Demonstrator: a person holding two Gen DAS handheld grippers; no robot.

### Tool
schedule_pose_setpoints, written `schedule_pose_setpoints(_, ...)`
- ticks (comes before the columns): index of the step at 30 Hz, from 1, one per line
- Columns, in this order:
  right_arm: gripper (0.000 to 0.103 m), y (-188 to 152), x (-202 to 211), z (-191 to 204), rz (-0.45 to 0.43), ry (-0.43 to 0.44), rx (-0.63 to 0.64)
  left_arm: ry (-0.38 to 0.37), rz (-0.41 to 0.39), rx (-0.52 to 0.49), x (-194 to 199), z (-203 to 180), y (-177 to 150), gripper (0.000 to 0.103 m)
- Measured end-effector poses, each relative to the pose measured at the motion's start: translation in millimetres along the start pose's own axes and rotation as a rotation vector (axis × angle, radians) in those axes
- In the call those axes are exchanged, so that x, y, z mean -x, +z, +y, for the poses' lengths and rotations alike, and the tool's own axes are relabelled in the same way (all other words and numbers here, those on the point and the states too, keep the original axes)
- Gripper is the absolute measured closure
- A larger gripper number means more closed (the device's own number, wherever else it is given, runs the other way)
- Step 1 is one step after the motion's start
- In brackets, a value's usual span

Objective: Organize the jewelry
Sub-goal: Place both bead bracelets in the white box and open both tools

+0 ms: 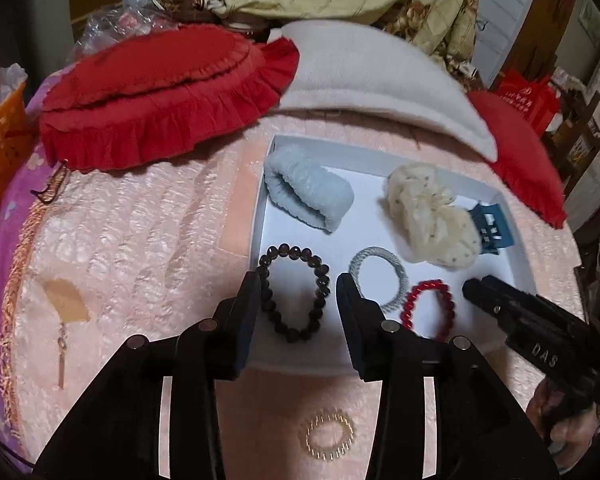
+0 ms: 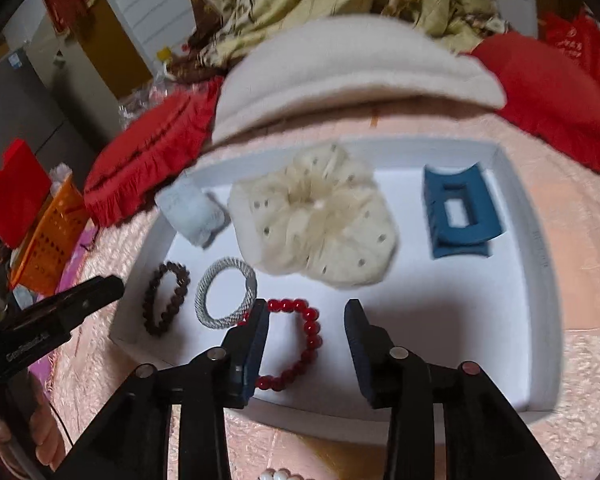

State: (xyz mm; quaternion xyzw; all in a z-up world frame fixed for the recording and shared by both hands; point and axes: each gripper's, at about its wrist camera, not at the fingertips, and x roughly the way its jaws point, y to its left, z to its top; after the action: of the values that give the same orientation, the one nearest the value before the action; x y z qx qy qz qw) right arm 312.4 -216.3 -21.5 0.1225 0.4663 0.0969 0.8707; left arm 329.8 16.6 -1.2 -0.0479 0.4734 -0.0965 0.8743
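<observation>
Pink bedspread (image 1: 140, 216), white tray (image 1: 320, 360) mid-frame. Already in tray: dark bracelet (image 1: 294, 298), red bracelet (image 2: 296, 344), grey band (image 1: 380, 278), scrunchie (image 2: 312, 224), clip (image 2: 458, 210). Left gripper (image 1: 298, 292) and right gripper (image 2: 306, 322) above, jaws released, empty. Still outside (bottom edge): gold ring (image 1: 330, 438), pearls (image 2: 278, 475).

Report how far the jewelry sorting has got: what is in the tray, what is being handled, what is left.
Done: the white tray holds the dark bead bracelet, grey ring, red bead bracelet, cream scrunchie, blue clip and pale blue band.
In hand: nothing; left gripper and right gripper stand open above the bracelets.
Left: gold ring and white beads on the cover.
</observation>
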Motion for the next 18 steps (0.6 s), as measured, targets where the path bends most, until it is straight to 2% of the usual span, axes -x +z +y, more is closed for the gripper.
schedule_pose_setpoints(6, 0.064, -11.0, 55.6, -4.4, -0.068, 0.001, 0.040, 0.048, -0.081, -0.028, 49.4, 0.1, -19.6, 0.064)
schedule_pose_setpoints(9, 0.063, -25.7, 75.3, -15.4, -0.069, -0.003, 0.034, 0.082, -0.107, -0.045, 68.0, 0.8, -37.8, 0.064)
schedule_pose_setpoints(13, 0.063, -50.5, 87.1, -25.9, -0.043, -0.021, 0.038, 0.108, -0.102, -0.058, 78.3, -1.1, -65.7, 0.064)
schedule_pose_setpoints(18, 0.063, -88.1, 82.0, -27.4, 0.029, -0.054, 0.110, 0.120, -0.058, -0.076, 66.9, -6.3, -90.9, 0.064)
